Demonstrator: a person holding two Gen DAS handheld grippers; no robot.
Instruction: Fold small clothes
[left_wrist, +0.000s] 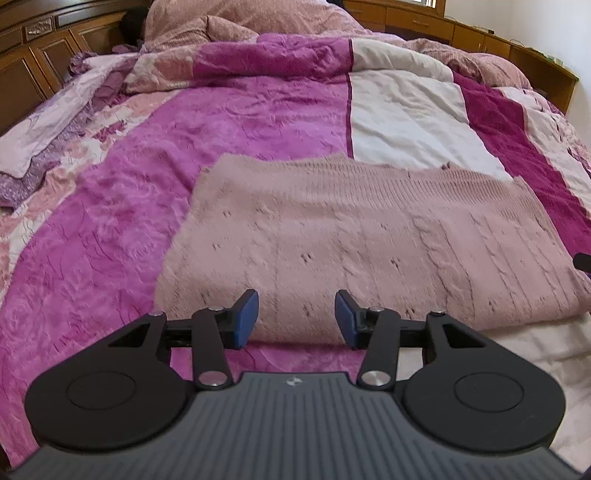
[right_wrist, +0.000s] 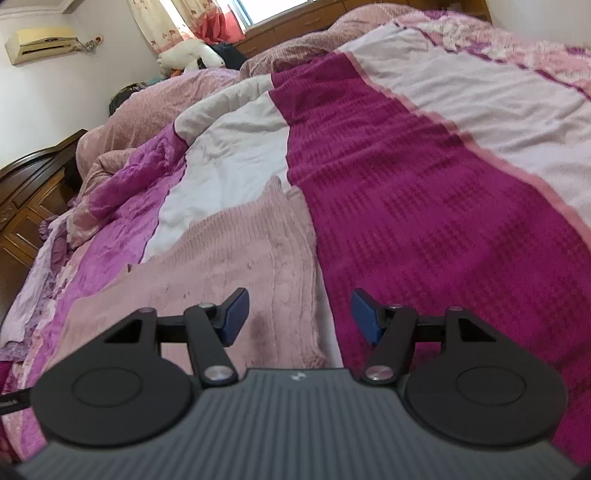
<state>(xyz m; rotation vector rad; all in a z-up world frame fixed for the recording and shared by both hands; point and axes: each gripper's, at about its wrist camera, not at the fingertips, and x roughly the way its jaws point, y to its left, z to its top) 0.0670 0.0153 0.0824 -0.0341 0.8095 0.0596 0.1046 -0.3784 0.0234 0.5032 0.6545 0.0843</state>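
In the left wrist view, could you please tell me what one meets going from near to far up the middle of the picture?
Left gripper, fingers apart → pink knitted garment lying flat → magenta-and-white quilt → bunched pink bedding at the far end.

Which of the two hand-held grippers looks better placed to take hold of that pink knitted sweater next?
Probably the left hand-held gripper: its open jaws frame the pink sweater's near edge. The right hand-held gripper, also open, straddles the sweater's side edge and the magenta blanket.
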